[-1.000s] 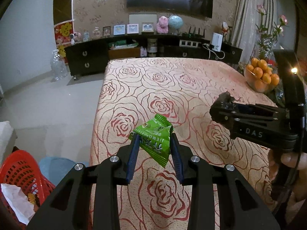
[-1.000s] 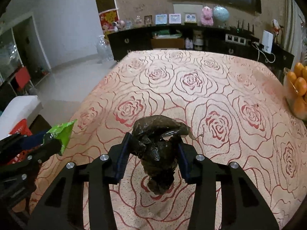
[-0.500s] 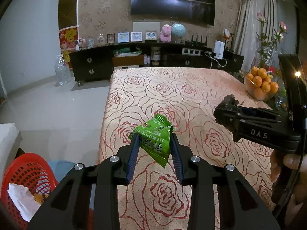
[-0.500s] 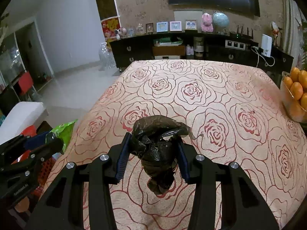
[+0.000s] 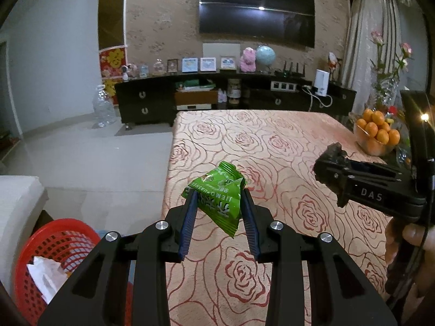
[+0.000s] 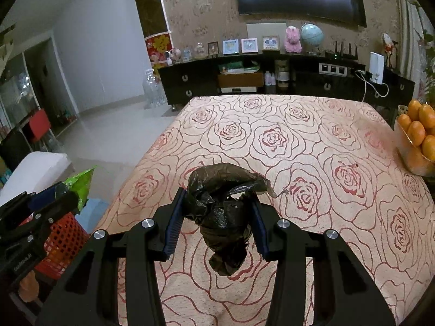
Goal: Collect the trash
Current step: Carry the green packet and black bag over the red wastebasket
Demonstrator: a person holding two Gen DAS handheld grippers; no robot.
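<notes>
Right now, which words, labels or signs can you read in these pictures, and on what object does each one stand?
"DAS": white letters on the side of the right gripper.
"JIEMO...": upside-down print on the green wrapper in the left gripper; the rest, with its larger characters, is not readable.
Small white label on the left gripper's body, in the right wrist view: too blurred.

Basket on floor left of table, fruit bowl at table's right edge

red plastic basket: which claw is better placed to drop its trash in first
Left. The left claw, shut on the green snack wrapper, sits nearest the red plastic basket; the right claw holds the crumpled black plastic bag over the table.
</notes>
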